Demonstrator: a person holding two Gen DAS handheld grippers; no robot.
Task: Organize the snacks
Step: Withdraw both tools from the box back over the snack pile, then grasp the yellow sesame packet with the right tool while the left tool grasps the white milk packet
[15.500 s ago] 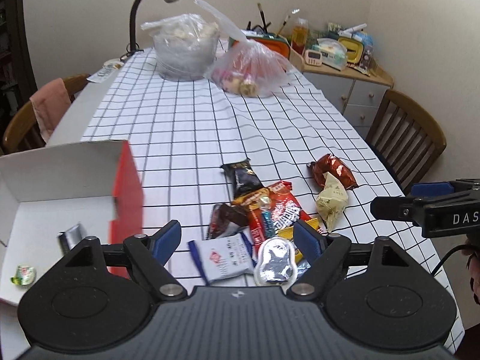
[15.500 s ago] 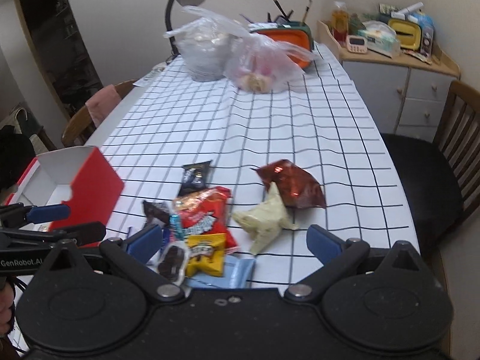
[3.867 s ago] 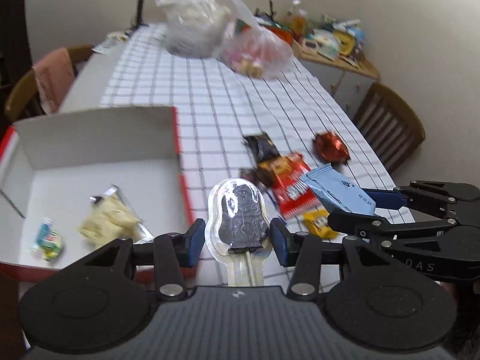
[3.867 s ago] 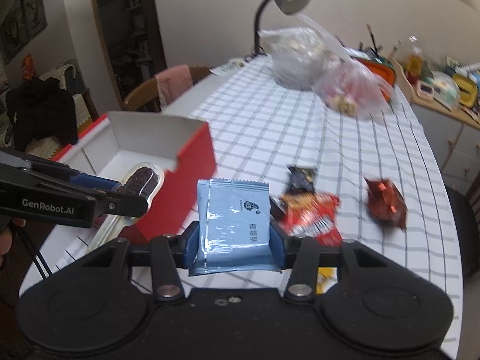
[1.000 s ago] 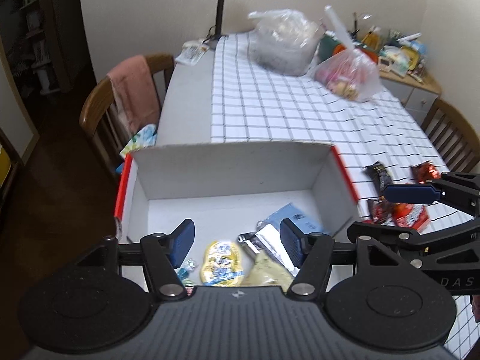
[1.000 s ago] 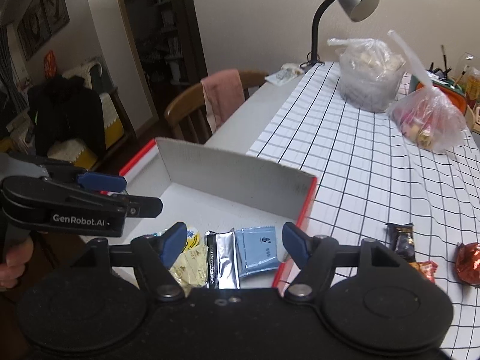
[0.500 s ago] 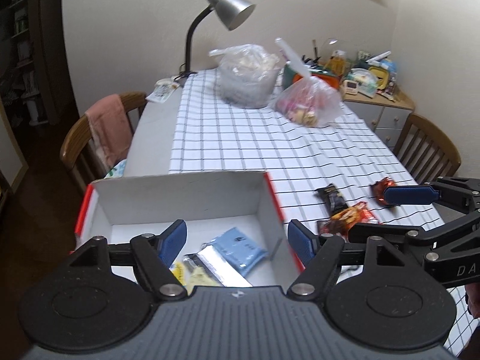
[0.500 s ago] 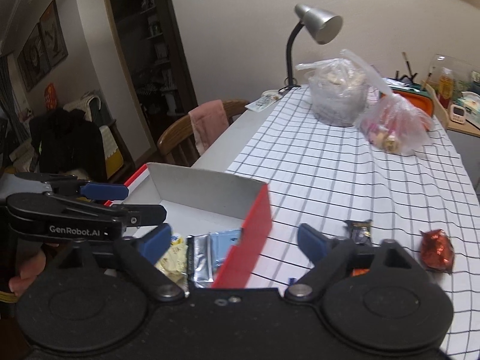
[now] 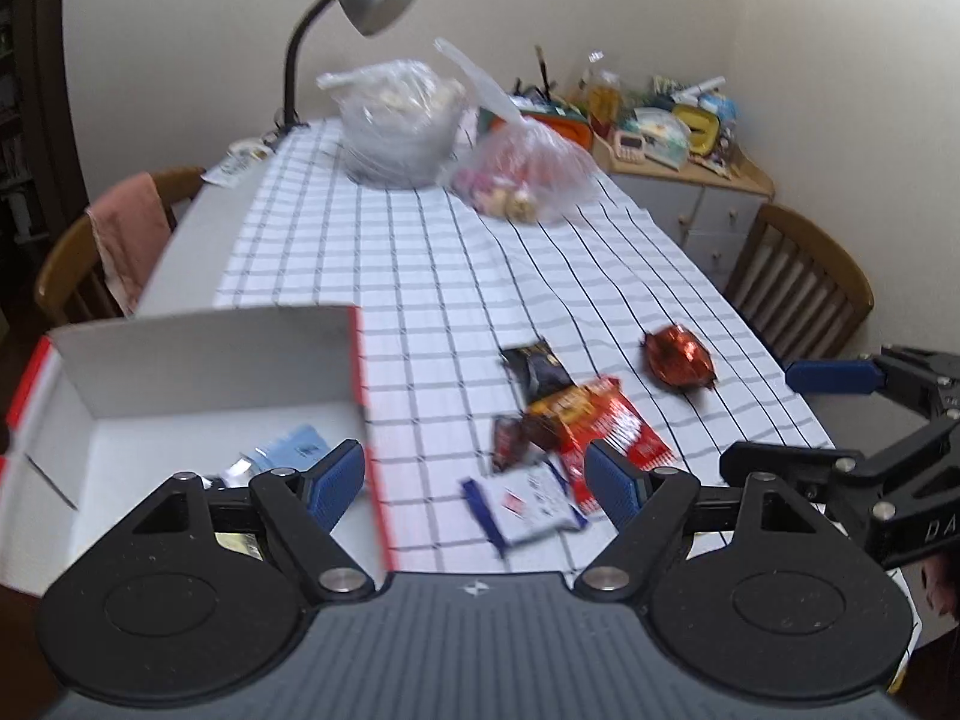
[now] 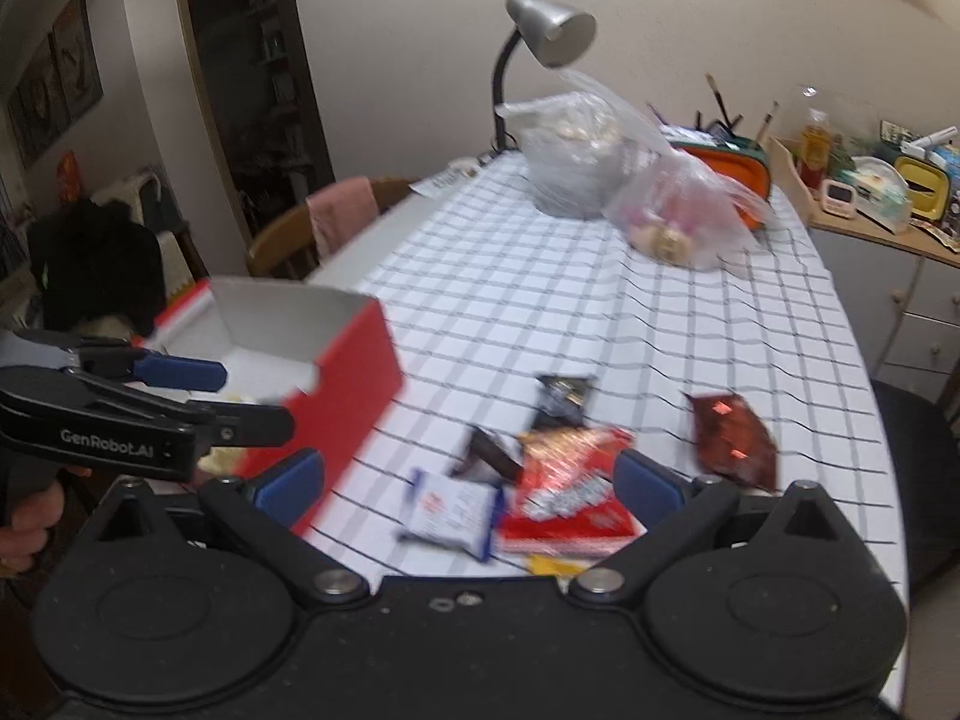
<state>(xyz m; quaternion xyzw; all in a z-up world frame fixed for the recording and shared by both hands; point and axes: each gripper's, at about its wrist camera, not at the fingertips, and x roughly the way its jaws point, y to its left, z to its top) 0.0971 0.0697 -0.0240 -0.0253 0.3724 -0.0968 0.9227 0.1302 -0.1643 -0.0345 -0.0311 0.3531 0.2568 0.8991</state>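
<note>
- Two grippers hang above the table, both with nothing between the jaws: the left gripper has its jaws spreading, and the right gripper is spreading to its widest.
- Several snacks are loose on the checked tablecloth: a white-and-blue packet nearest, a red packet touching it, a dark wrapper behind, and a foil-red wrapper apart to the right.
- One red box sits at the table's left edge with a pale blue packet and a silvery one already inside; other contents are hidden by the gripper body.
- My judgement: the step in hand is reaching for the next pieces, one per gripper.
- Left gripper: take the white-and-blue packet, since it lies right ahead of its jaws. Straddle its short side so both pads meet flat film.
- Right gripper: the red packet sits under its right finger; come down on a free edge, not the overlap with the dark brown wrapper, or two pieces may lift together.
- Both views are smeared, so steady each tool before closing.
- Keep the tools apart on descent; the pile is tight and they could collide.
- Close gently: thin film slips and crumples.
</note>
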